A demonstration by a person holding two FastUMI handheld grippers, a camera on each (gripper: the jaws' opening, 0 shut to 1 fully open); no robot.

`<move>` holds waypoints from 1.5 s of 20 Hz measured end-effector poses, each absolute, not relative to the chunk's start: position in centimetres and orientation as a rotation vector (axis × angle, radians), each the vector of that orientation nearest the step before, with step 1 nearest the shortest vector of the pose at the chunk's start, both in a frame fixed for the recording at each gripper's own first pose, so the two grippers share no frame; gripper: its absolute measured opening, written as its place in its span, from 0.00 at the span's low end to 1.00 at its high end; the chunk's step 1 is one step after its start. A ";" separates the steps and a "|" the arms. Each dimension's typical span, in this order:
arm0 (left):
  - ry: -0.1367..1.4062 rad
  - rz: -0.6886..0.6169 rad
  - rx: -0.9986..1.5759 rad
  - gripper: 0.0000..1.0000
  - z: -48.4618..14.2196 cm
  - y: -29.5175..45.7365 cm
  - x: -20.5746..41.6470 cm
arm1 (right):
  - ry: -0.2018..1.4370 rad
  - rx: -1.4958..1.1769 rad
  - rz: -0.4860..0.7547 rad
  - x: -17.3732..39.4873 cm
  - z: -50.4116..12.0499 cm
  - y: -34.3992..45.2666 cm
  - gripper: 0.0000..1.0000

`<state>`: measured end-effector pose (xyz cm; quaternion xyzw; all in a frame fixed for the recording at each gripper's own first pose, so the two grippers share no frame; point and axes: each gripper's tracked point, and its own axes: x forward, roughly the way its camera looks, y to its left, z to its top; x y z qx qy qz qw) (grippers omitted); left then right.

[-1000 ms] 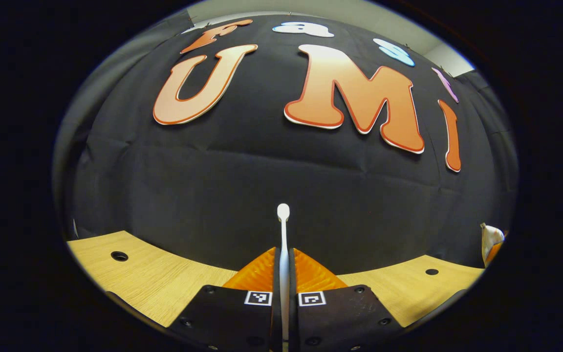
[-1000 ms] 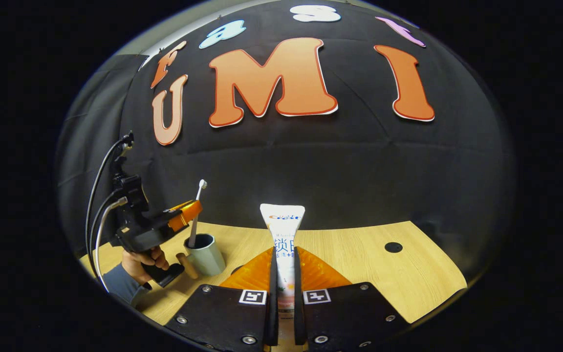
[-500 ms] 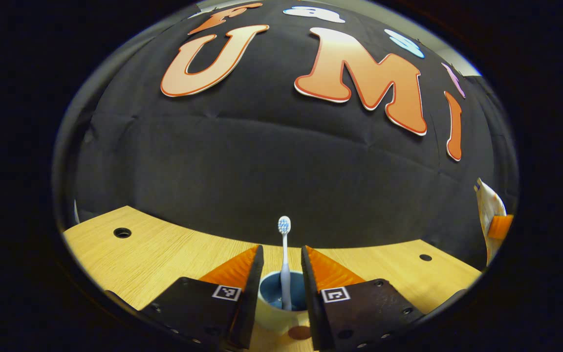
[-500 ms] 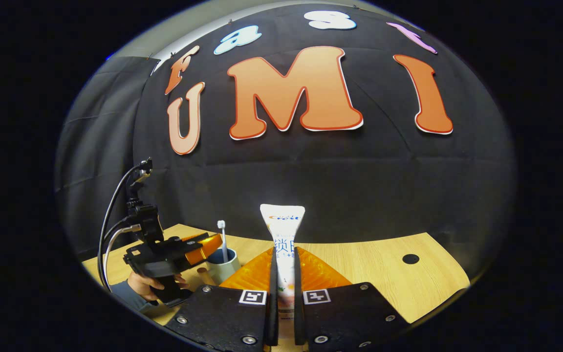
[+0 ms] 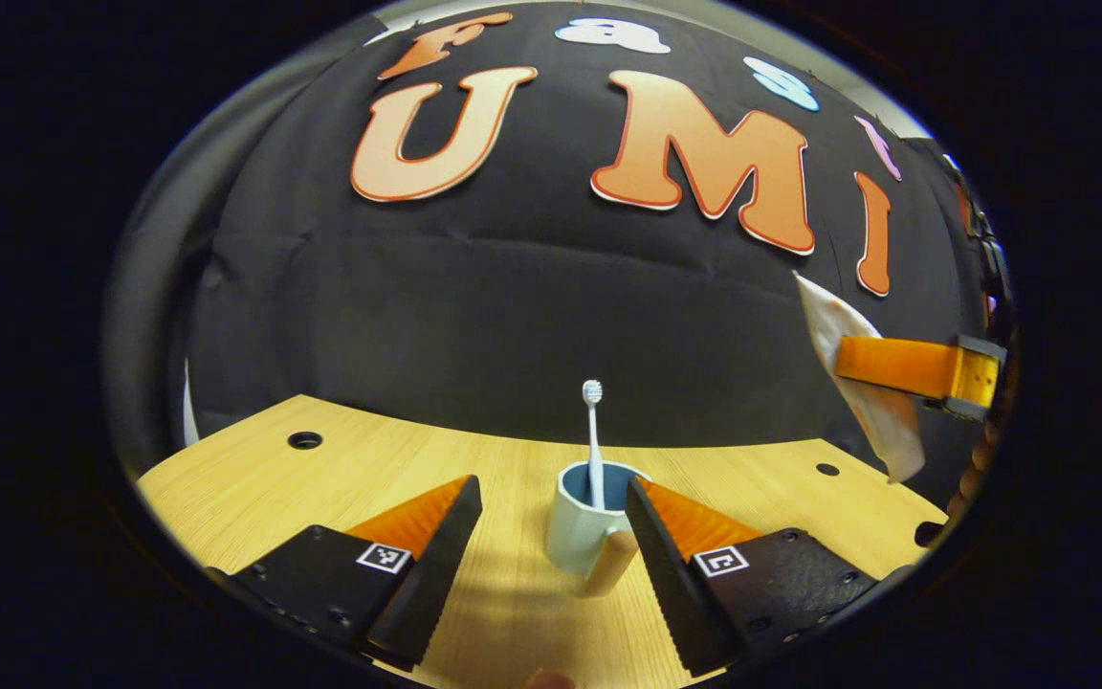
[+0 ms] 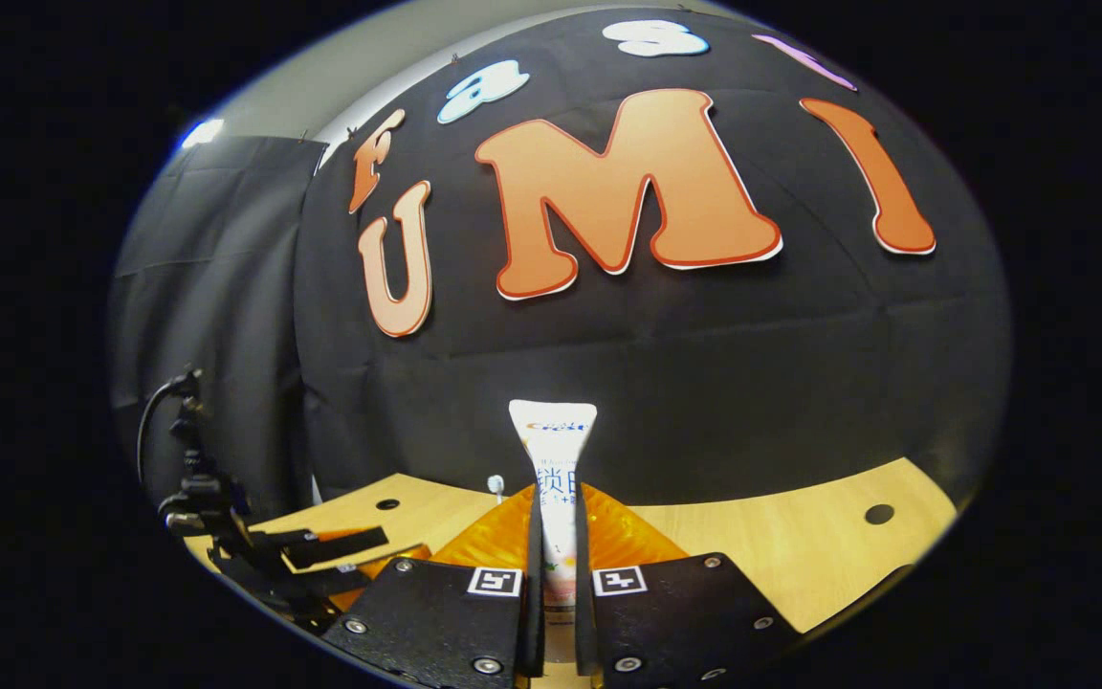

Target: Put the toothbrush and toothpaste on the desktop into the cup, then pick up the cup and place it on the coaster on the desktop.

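Note:
A pale blue-grey cup (image 5: 572,526) with a wooden handle (image 5: 608,566) stands on the wooden desktop (image 5: 341,478). The white toothbrush (image 5: 593,431) stands upright inside it, head up. My left gripper (image 5: 551,486) is open, its fingers either side of the cup and a little short of it, holding nothing. My right gripper (image 6: 558,493) is shut on the white toothpaste tube (image 6: 554,450), which points upward. In the left gripper view the tube (image 5: 862,383) hangs tilted in the air to the right of the cup, in the right gripper's orange fingers (image 5: 895,366).
The desktop (image 6: 781,545) has small round holes, one at far left (image 5: 304,440) and one at the right (image 5: 828,469). The left gripper (image 6: 321,550) sits low at the left in the right gripper view, with the toothbrush head (image 6: 495,484) just beyond it.
My left gripper opened, left the toothbrush standing in the cup and drew back. My right gripper carried the toothpaste higher and closer to the cup's side.

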<state>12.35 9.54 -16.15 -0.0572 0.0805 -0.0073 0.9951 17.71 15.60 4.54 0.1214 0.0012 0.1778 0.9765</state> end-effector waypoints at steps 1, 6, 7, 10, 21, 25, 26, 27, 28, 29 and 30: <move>0.167 0.001 -0.098 0.91 -16.5 10.1 11.4 | 0.001 0.250 0.368 18.2 4.5 16.2 0.13; 0.202 0.031 -0.100 0.91 -18.4 11.1 7.8 | -0.030 0.211 0.403 20.6 4.8 19.3 0.13; 0.213 0.034 -0.098 0.91 -18.9 11.2 7.2 | -0.045 0.214 0.419 20.9 5.0 20.1 0.12; 0.210 0.079 -0.114 0.91 -19.7 12.2 6.3 | -0.103 0.219 0.412 22.4 5.5 21.7 0.13; 0.284 0.119 -0.145 0.91 -22.9 12.8 6.3 | -0.163 0.242 0.437 27.9 3.5 26.9 0.13; 0.296 0.124 -0.143 0.91 -23.2 12.9 6.2 | -0.152 0.232 0.421 29.0 1.6 27.1 0.16; 0.297 0.126 -0.143 0.91 -23.2 12.8 6.0 | -0.134 0.226 0.415 29.1 1.0 27.0 0.18; 0.297 0.126 -0.142 0.92 -23.1 12.9 6.0 | -0.097 0.209 0.406 29.1 0.2 26.8 0.18; 0.297 0.128 -0.141 0.92 -23.0 12.9 6.0 | -0.076 0.181 0.411 29.3 -0.4 27.1 0.22; 0.297 0.126 -0.143 0.91 -23.1 12.8 6.0 | -0.053 0.150 0.422 28.6 -0.9 27.0 0.22; 0.299 0.124 -0.144 0.91 -23.1 12.8 6.0 | -0.026 0.112 0.432 27.9 -1.5 26.6 0.28</move>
